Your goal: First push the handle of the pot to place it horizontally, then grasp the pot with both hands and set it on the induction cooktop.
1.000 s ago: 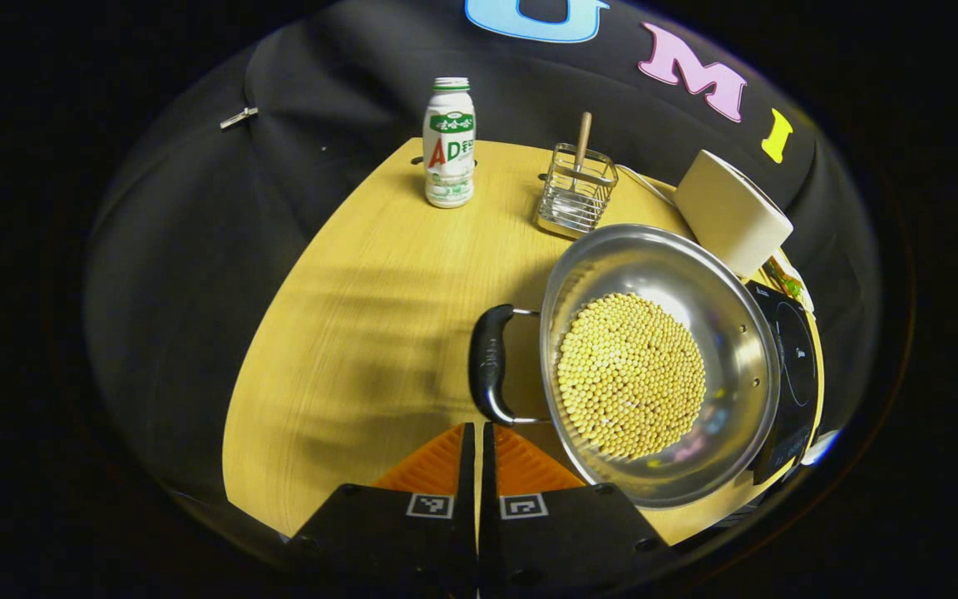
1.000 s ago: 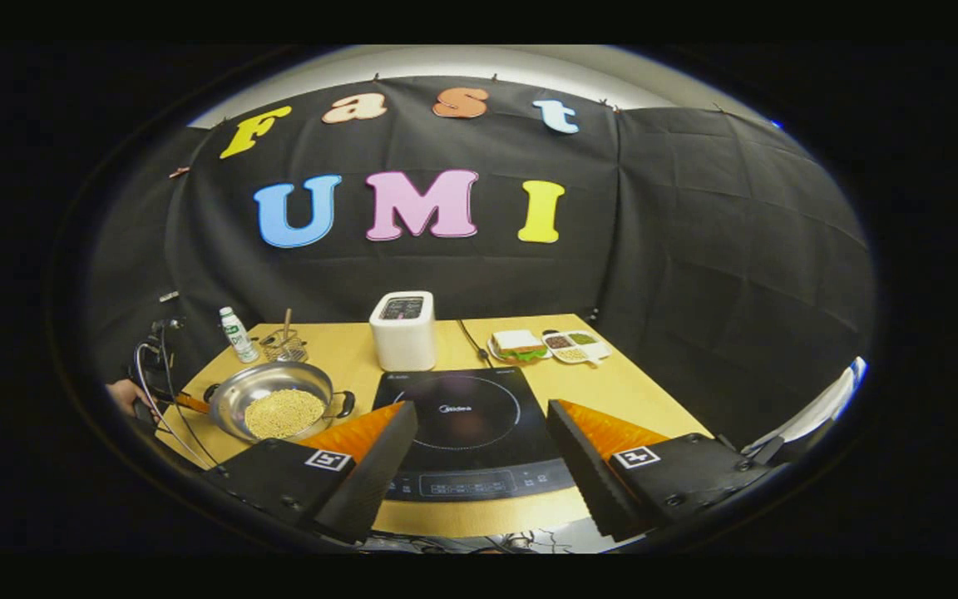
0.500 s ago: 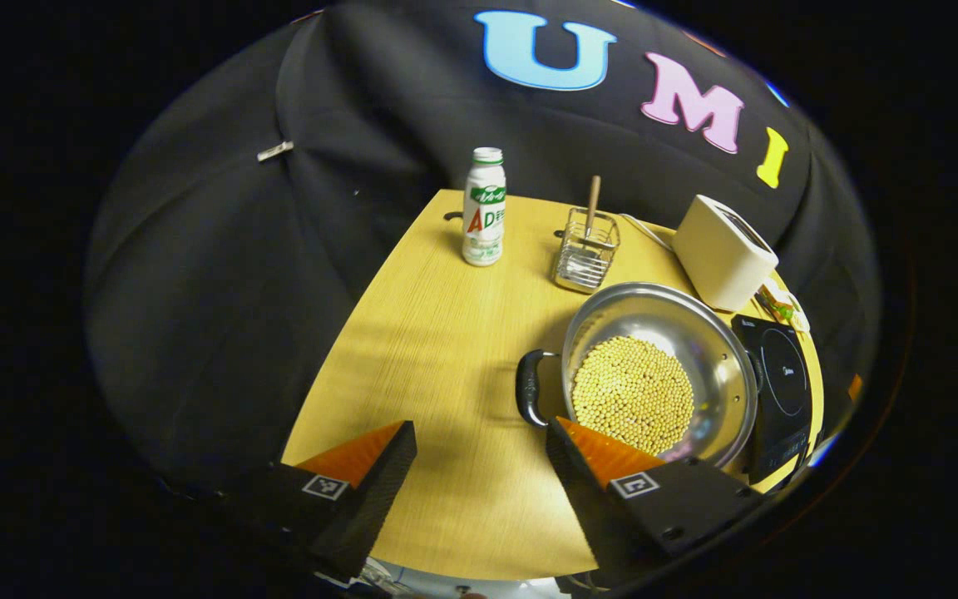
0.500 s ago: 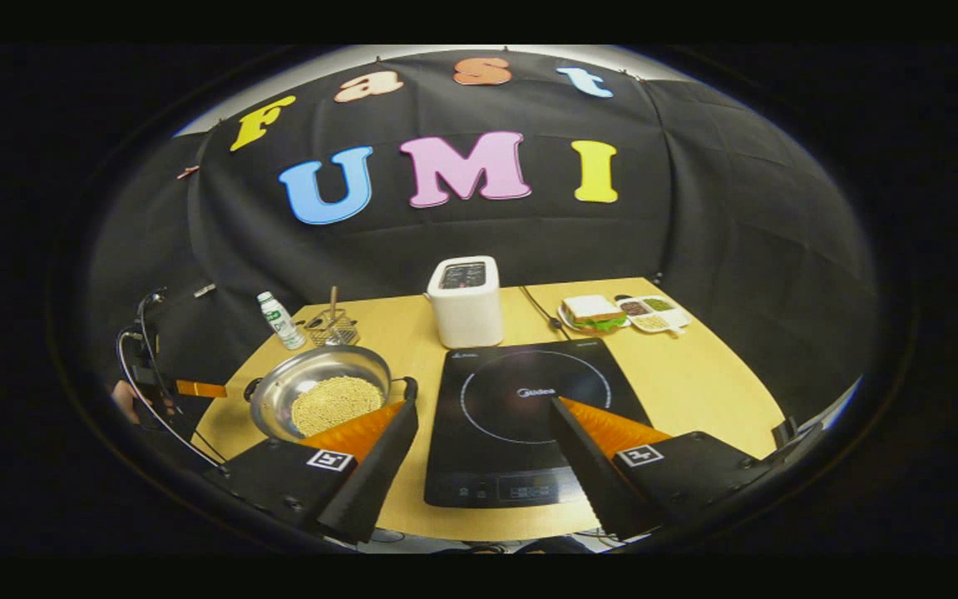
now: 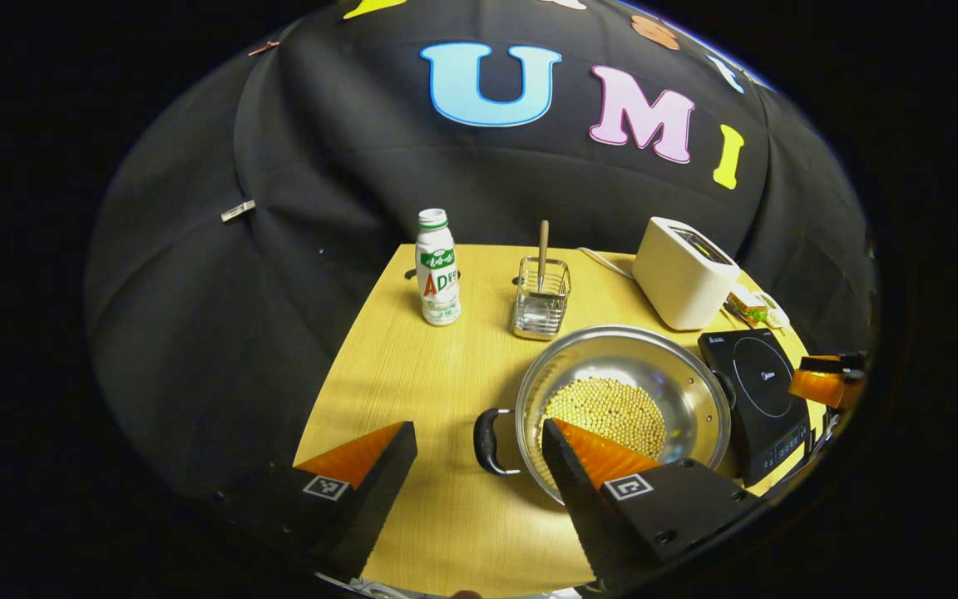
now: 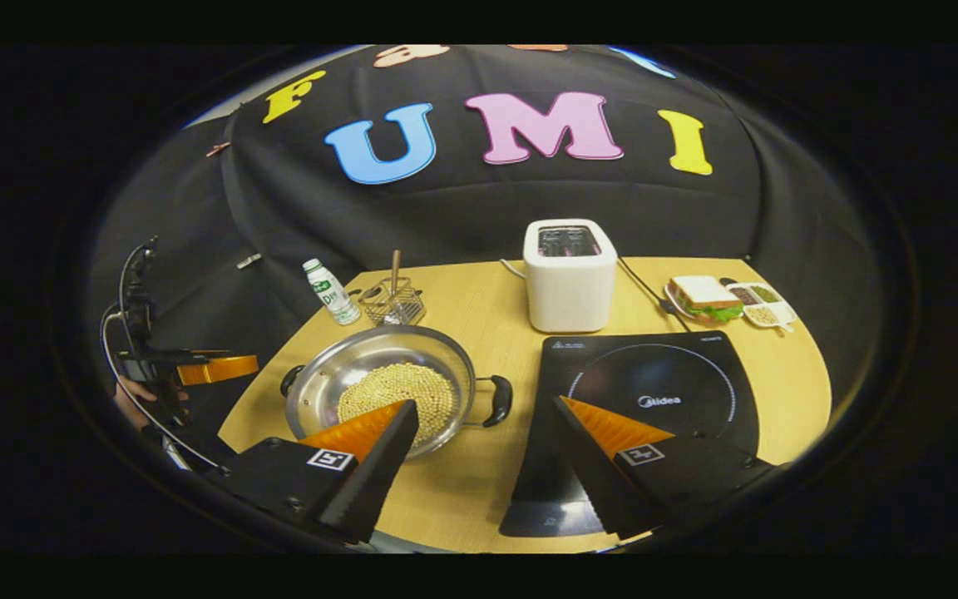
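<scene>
Black cloth walls in a booth around a pale wooden table (image 6: pixel 479 299).

Going left to right in the right gripper view: the left gripper (image 6: pixel 211 368) hangs off the table's left edge, held by a hand (image 6: pixel 131 398) that is mostly hidden. At that size I cannot tell from this view how wide its fingers stand. Next come a white drink bottle (image 6: pixel 330 291) and a wire basket (image 6: pixel 393 303) with a wooden stick upright in it, both near the table's far edge. In front of them sits the pot (image 6: pixel 381 387), a shallow steel pan holding yellow beans (image 6: pixel 397 392), with one black handle (image 6: pixel 292 380) at its left and another (image 6: pixel 499 400) at its right, so the handles lie level across the table. Just right of the pot lies the black induction cooktop (image 6: pixel 654 391); the two look close but apart. Behind the cooktop stands a white toaster (image 6: pixel 570 274), and farther right a sandwich plate (image 6: pixel 702 299) and a small snack tray (image 6: pixel 763 304).

The right gripper (image 6: pixel 483 426) is spread wide and holds nothing, its left finger in front of the pot, its right one over the cooktop.

In the left gripper view, the left gripper (image 5: pixel 479 449) also gapes wide and empty, the pot's near handle (image 5: pixel 486 440) showing between its fingers.
</scene>
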Tool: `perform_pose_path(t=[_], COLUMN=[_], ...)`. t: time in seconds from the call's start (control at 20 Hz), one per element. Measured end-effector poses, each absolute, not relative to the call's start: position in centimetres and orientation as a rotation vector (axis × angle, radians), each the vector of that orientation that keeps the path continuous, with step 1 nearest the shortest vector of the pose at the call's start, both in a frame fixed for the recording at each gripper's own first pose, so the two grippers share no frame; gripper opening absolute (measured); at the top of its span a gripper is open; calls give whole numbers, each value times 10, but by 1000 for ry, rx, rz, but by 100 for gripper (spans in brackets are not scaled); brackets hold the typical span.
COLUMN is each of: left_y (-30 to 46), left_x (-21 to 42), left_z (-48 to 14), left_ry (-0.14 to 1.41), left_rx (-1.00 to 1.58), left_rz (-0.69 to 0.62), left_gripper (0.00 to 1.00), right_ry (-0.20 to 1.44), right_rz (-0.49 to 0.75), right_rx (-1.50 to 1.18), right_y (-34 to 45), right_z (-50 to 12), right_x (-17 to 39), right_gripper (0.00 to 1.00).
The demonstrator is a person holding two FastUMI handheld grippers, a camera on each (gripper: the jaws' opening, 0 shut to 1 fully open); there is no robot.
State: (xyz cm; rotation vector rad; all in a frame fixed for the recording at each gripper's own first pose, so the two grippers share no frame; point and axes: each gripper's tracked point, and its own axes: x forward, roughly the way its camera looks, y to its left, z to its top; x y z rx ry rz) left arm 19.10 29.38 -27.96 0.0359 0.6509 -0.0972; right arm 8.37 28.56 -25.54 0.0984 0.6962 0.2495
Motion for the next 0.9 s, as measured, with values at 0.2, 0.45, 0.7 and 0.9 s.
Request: perform_pose_path(t=[0.2,0.45,0.7,0.9], left_y=[284,284,283,275], left_x=[203,221,234,241], left_z=[-291,-319,-339,-357], left_ry=[644,666,696,721], left_rx=[-26,-88,-83,-131], left_rz=[-126,-130,-147,-163], left_gripper=[95,93,95,95], right_ry=[727,768,811,840], right_rz=[251,222,218,223], right_rx=[116,125,132,111], right_y=[300,303,310,317], right_z=[-278,-312,-338,-356], right_x=[112,138,148,145], right_gripper=[99,99,99,99])
